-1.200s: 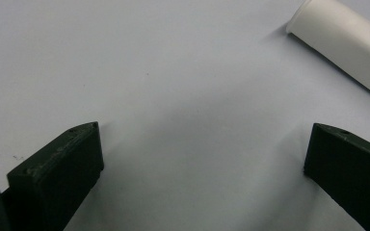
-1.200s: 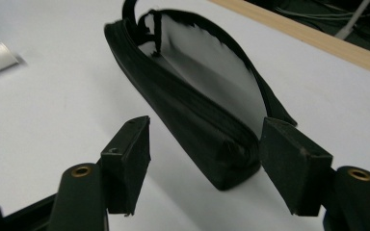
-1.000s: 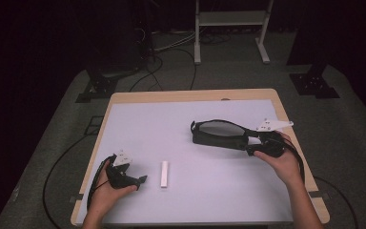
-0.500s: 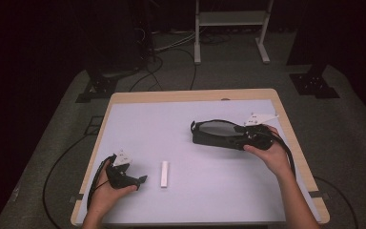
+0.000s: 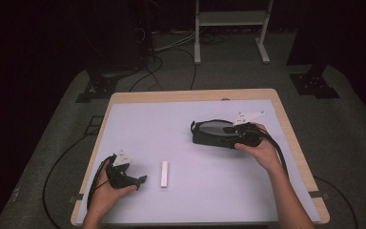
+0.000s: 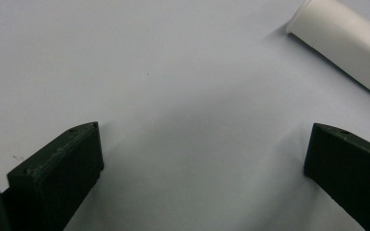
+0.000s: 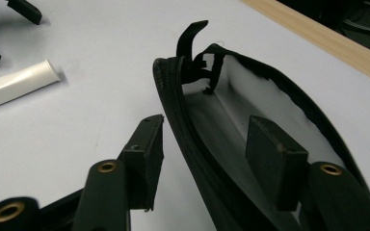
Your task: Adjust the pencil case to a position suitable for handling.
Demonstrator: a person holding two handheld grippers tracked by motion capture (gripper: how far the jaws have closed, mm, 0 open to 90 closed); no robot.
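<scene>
High view shows the black pouch (image 5: 214, 134) lying on the right half of the counter (image 5: 181, 119), unzipped, its pale lining facing up. My right gripper (image 5: 231, 135) sits at the pouch's right end, my right hand (image 5: 259, 151) behind it. Right gripper view puts the pouch (image 7: 250, 130) close up: its near zippered rim runs between my two fingers (image 7: 147, 149), one outside the pouch over the counter, the other inside over the white lining. They stand apart and do not press the rim. At the pouch's far end a black zipper pull (image 7: 190, 41) sticks up.

The white tube (image 5: 164, 173) lies flat on the counter's near-left part, well apart from the pouch, pointing away from me. In the right gripper view the tube (image 7: 17, 85) lies at the left edge.

My left gripper (image 5: 140, 180) rests just left of the tube in the high view, held by my left hand (image 5: 108, 188), its cable (image 5: 93, 183) looping at the counter's edge. Left gripper view shows my fingers (image 6: 62, 163) wide apart over bare counter, with the tube's (image 6: 342, 41) end at the upper right, not between them.
</scene>
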